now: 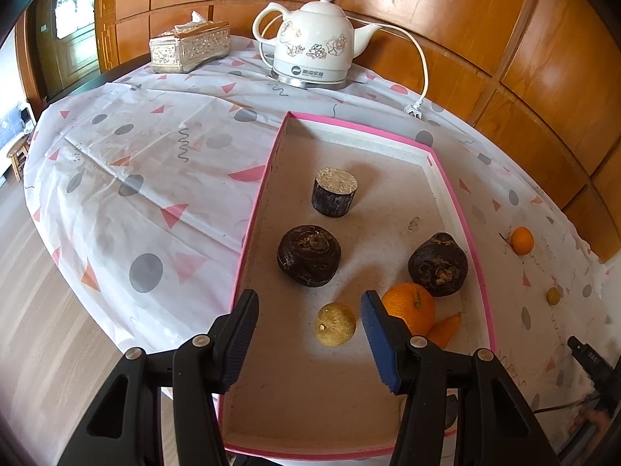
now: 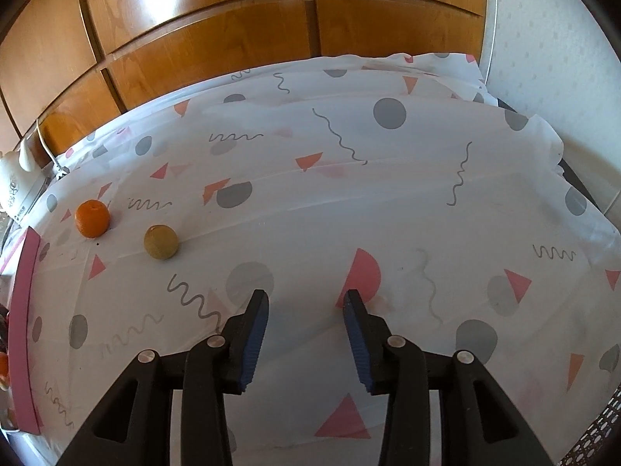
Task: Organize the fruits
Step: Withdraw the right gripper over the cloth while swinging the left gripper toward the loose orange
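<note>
A pink-rimmed tray (image 1: 268, 178) lies on the table. In it are two dark round fruits (image 1: 309, 255) (image 1: 437, 264), a dark cut cylinder piece (image 1: 334, 192), a large orange (image 1: 409, 306), an orange wedge (image 1: 444, 328) and a tan round fruit (image 1: 335, 324). My left gripper (image 1: 310, 299) is open above the tray, just over the tan fruit. A small orange (image 2: 92, 218) and a small tan fruit (image 2: 161, 241) lie on the cloth right of the tray; they also show in the left wrist view (image 1: 522, 239) (image 1: 553, 296). My right gripper (image 2: 306, 297) is open and empty over bare cloth.
A white kettle (image 1: 314, 44) with cord and plug (image 1: 413, 108) and a silver tissue box (image 1: 190, 46) stand at the back. Wood panelling (image 2: 217, 39) backs the table. The tray's pink edge (image 2: 23, 322) is at the right wrist view's left. A mesh basket rim (image 2: 597, 439) shows bottom right.
</note>
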